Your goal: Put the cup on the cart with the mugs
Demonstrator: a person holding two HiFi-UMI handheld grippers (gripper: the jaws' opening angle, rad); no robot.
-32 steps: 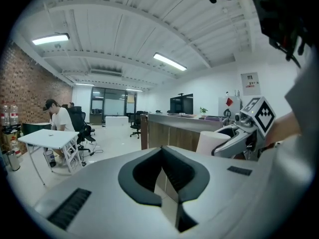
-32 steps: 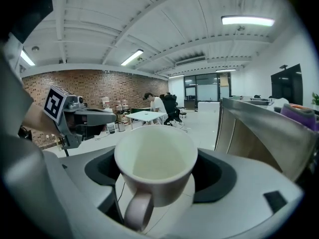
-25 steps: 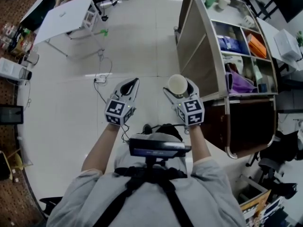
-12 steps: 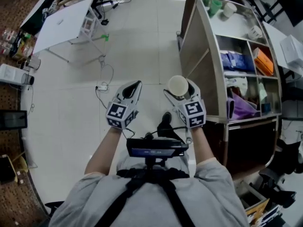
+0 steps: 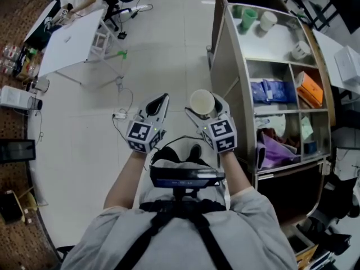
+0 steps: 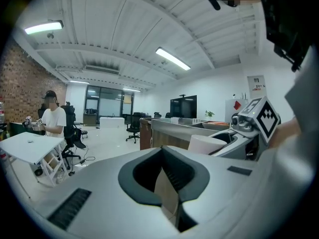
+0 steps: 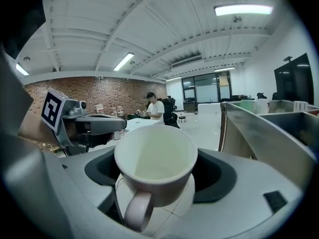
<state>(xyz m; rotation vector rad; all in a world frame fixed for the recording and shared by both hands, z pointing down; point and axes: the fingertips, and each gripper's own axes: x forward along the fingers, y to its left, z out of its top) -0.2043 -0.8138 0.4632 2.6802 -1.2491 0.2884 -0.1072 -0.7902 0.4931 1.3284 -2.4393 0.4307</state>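
White ceramic cup (image 7: 155, 164) is gripped upright btw. wide-set jaws of right gripper (image 5: 203, 107) (handle toward its camera); left gripper (image 5: 158, 101) jaws pressed together, nothing held.

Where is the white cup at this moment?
Head view, centre: the cup is held in the right gripper, with the left gripper on its left and the cart's side wall on its right.

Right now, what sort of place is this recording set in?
Probably an open-plan office or lab: a white table, office chairs and a wall screen, with a shelved cart on an open floor.
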